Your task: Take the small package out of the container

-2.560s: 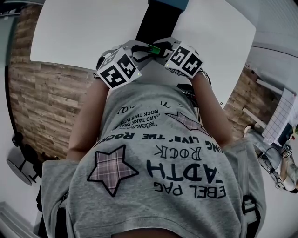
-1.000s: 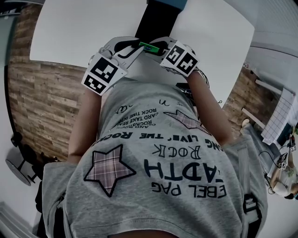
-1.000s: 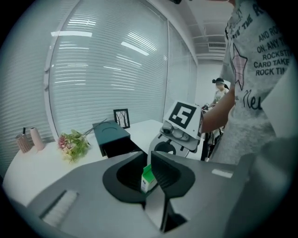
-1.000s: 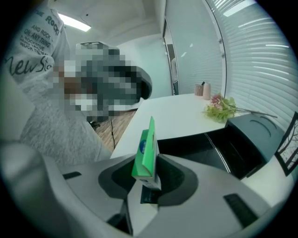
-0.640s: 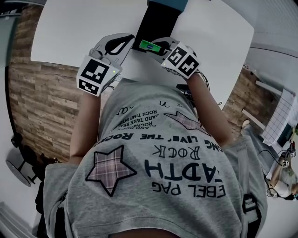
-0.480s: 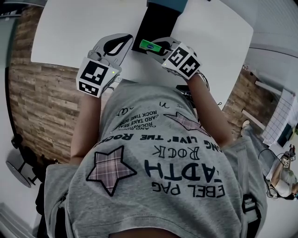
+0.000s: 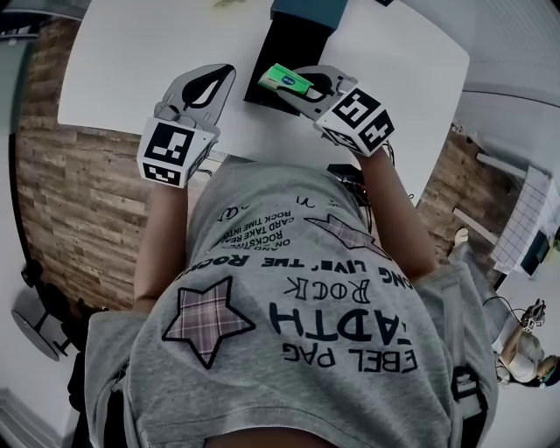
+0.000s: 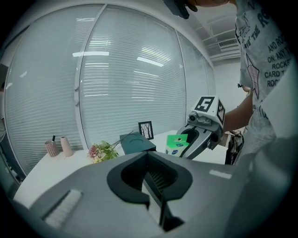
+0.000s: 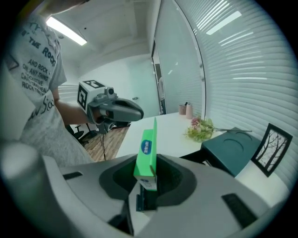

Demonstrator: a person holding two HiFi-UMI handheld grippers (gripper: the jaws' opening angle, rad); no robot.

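Top edge cuts off the teal lid (image 7: 308, 10)

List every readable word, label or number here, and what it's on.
"EBEL PAG", "ROCK", "THE ROCK": grey printed T-shirt, upside down in the head view; smaller lines unreadable.
Small green package: blue oval label, too small to read.
Black-and-white marker cubes: patterns only, no words.

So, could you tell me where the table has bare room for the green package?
Bare table left of the black container, beyond the left gripper, and on its right. Crowded behind: teal lid, flowers, picture frame.
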